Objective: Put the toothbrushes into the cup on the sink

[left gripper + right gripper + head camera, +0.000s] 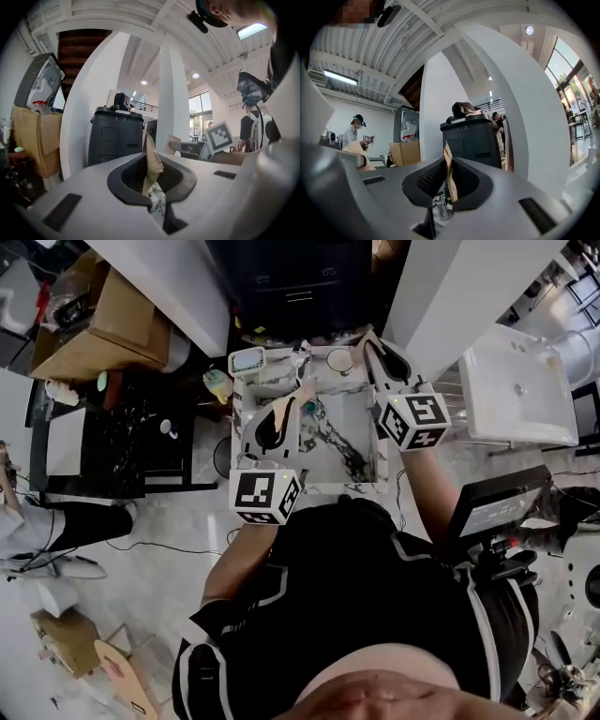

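Two card-wrapped toothbrushes held level over a marble sink

The left gripper (152, 177) is clamped on the left toothbrush pack (152, 161), and the right gripper (447, 182) is clamped on the right toothbrush pack (449, 171). Both grippers are pointed level toward 12 o'clock, with the forearms stretched over the sink (375, 442). Each pack is seen edge-on, thin and tan. The cup (340, 360) is stood on the sink's 12 o'clock rim, near the right gripper's tip. A black cabinet (115, 136) and a white pillar (171, 93) are seen beyond.
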Demonstrator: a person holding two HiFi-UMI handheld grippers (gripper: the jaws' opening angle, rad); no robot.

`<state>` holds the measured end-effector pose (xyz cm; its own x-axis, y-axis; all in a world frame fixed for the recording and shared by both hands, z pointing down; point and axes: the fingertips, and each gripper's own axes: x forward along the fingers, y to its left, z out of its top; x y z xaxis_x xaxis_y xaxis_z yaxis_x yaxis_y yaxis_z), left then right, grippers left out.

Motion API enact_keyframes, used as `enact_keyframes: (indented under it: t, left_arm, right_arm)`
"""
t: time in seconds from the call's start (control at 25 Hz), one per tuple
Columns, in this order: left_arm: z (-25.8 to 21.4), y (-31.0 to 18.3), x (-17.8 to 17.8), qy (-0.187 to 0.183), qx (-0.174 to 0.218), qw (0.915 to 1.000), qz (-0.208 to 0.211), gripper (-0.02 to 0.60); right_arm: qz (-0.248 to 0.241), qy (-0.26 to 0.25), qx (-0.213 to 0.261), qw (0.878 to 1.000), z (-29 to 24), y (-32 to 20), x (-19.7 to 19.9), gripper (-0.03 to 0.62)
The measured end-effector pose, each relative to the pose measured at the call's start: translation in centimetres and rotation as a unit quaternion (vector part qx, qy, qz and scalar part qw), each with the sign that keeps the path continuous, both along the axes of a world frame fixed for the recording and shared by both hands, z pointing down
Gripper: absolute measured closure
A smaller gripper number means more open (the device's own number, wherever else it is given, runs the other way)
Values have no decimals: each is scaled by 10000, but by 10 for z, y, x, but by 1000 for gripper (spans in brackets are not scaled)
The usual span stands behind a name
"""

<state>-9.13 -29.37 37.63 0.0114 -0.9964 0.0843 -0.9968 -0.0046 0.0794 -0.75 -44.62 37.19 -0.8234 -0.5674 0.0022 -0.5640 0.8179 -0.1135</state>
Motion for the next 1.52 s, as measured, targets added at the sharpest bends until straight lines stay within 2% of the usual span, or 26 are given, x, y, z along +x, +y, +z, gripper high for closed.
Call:
enact_keyframes:
  t: [0.56, 1.04, 1.52]
  left_arm:
    - [21, -28, 23, 2, -48, 9997, -232, 551]
    - [52, -40, 15, 127, -455, 9980, -430, 552]
    - [69, -32, 9, 48, -644, 9964, -544, 551]
  right_arm:
    - [-440, 153, -101, 9989, 46, -31, -15, 543]
    - [-630, 247, -345, 9971, 88, -55, -38, 543]
    - [-499, 593, -628, 9950, 147, -74, -45, 543]
